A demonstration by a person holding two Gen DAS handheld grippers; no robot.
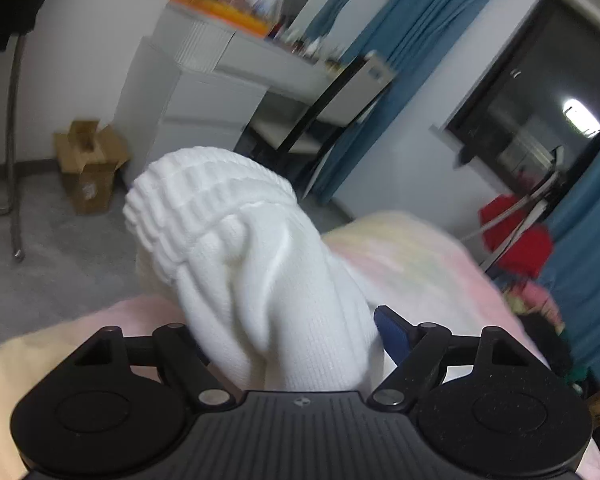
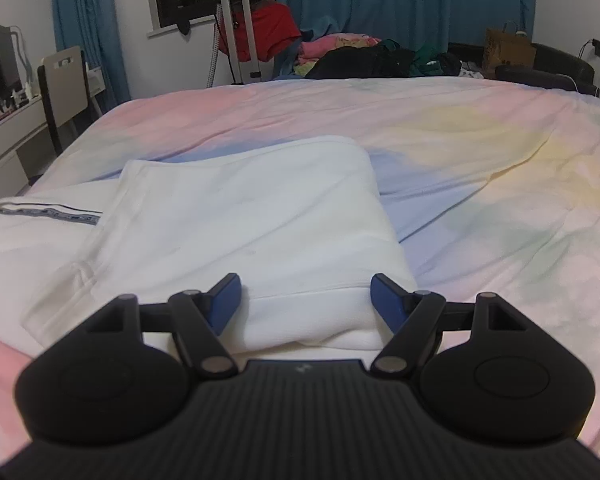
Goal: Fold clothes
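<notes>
One bed (image 2: pixel 440 152) with a pastel pink, yellow and blue cover is carrying one white garment (image 2: pixel 236 220), which is lying folded over near the bed's front left edge, smooth, with one dark patterned trim band (image 2: pixel 48 214) showing at its left. The right gripper (image 2: pixel 306 300) is standing with jaws wide apart over the garment's near hem, the blue pads clear of the cloth. The left gripper (image 1: pixel 300 340) is holding a bunched ribbed white cuff (image 1: pixel 228 232) between part-open jaws; pad pressure cannot be confirmed, since only one blue pad is showing.
</notes>
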